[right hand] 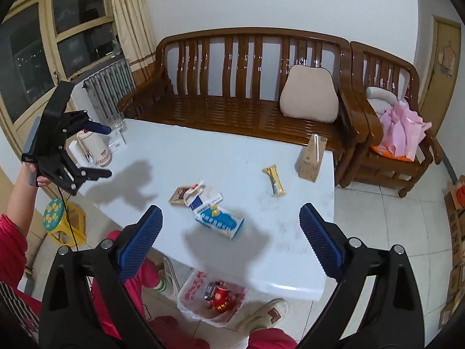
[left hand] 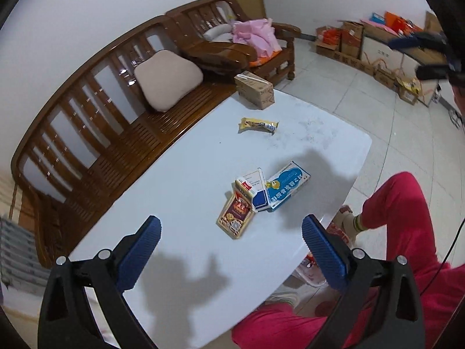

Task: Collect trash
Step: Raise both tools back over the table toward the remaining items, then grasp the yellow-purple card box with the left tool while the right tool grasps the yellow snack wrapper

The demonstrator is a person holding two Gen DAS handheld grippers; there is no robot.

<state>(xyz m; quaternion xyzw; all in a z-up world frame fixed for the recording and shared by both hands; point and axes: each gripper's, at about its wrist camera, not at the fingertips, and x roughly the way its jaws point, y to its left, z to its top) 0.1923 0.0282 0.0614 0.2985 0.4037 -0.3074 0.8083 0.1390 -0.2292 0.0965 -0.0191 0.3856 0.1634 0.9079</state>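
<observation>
We hold both the left claw (left hand: 231,234) and right claw (right hand: 231,224) spread and empty above the worktop (left hand: 319,128), the blue box (right hand: 220,221) lying ahead of the right claw, crosswise.

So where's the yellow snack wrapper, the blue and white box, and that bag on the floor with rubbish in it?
yellow snack wrapper (left hand: 258,125): left wrist view, middle of the wrapper.
blue and white box (right hand: 220,221): right wrist view, its printed top face.
bag (right hand: 194,285): right wrist view, its near-left wall, beside the red can inside.
</observation>
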